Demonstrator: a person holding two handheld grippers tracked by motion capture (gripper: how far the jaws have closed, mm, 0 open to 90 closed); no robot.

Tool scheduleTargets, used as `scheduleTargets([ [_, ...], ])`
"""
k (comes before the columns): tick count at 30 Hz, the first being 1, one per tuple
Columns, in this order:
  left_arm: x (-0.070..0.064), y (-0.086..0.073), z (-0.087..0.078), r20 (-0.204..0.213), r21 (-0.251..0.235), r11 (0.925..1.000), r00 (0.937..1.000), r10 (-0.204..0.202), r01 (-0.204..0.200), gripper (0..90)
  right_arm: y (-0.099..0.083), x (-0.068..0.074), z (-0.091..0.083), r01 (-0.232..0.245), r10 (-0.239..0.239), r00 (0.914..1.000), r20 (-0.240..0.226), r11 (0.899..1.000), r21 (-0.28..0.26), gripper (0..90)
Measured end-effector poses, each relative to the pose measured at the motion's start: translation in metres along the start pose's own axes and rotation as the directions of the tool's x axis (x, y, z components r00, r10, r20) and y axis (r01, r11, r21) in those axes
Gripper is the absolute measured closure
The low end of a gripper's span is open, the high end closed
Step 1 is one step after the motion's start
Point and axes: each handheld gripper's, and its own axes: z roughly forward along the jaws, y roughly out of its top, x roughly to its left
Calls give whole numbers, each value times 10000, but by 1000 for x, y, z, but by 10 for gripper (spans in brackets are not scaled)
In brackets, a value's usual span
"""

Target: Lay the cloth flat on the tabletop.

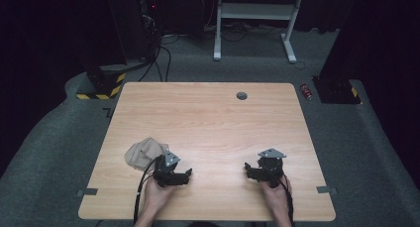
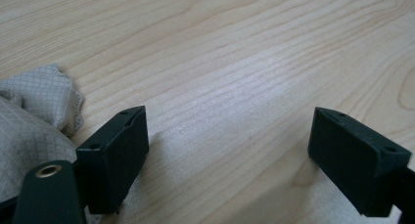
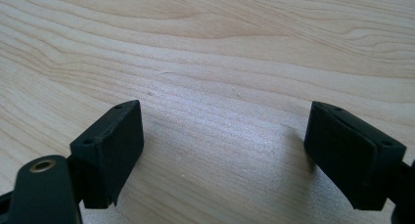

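A crumpled beige cloth (image 1: 145,152) lies near the counter's (image 1: 208,118) front left corner. The left tongs (image 1: 188,173) sit just beside it, spread wide over bare wood. The right tongs (image 1: 246,166) rest well apart, equally wide.

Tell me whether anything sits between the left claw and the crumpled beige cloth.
Nothing visible does. The cloth lies bunched right beside the left claw, just off its left jaw, with bare wooden table between the open jaws.
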Motion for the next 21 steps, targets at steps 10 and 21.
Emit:
scheduleTargets([
  [10, 7, 2, -16, -425, -489, 9987, 9989, -181, 160, 187, 0, 0, 0, 11, -11, 10000, 1, 10000, 7, 146],
  [21, 31, 6, -33, -259, -653, 9937, 9953, -933, 915, 168, 0, 0, 0, 6, -6, 10000, -5, 10000, 8, 146],
])
